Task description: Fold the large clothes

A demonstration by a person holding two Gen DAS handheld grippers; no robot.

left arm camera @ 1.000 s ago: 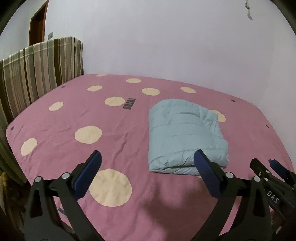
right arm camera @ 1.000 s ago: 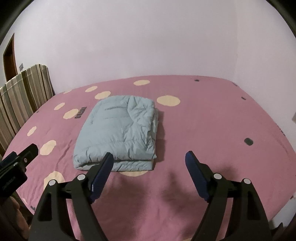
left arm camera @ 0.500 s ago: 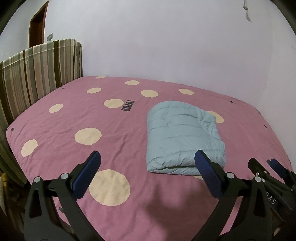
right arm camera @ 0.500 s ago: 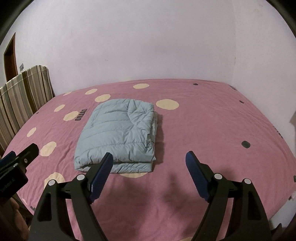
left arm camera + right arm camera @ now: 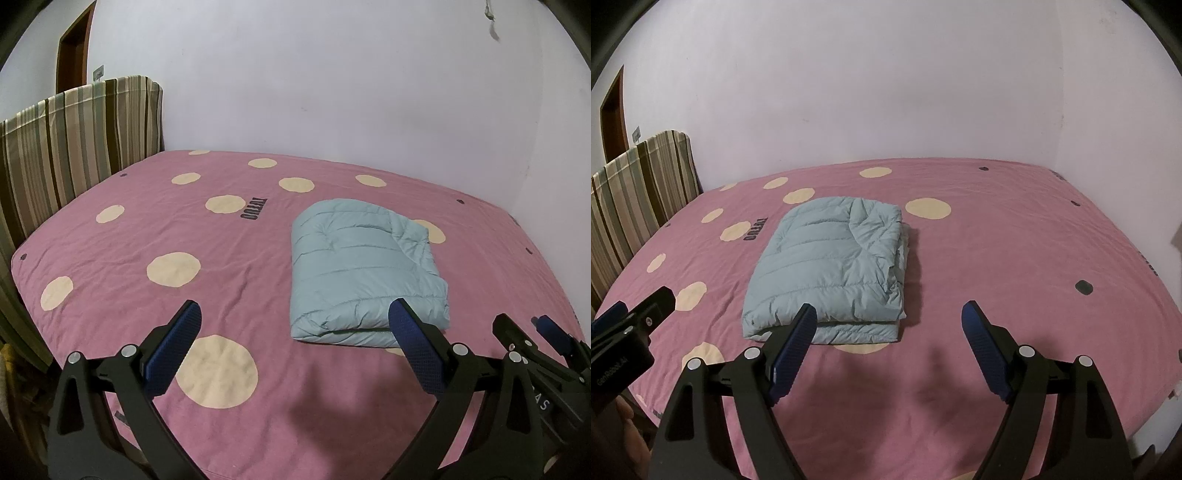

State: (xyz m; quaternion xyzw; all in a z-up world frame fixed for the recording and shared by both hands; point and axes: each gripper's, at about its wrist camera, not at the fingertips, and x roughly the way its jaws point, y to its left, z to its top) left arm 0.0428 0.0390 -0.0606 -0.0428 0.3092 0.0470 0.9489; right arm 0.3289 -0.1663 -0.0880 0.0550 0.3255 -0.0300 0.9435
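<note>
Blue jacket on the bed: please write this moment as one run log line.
jacket: folded, on bed | left gripper: open, empty | right gripper: open, empty

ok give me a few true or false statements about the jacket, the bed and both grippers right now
1. The light blue puffer jacket lies folded on the pink bedspread. True.
2. The left gripper is clamped on the jacket. False: its jaws stand open and hold nothing.
3. The right gripper is open and empty. True.
4. The bedspread is plain pink. False: it has cream dots.
5. A striped headboard stands at the bed's left. True.
</note>
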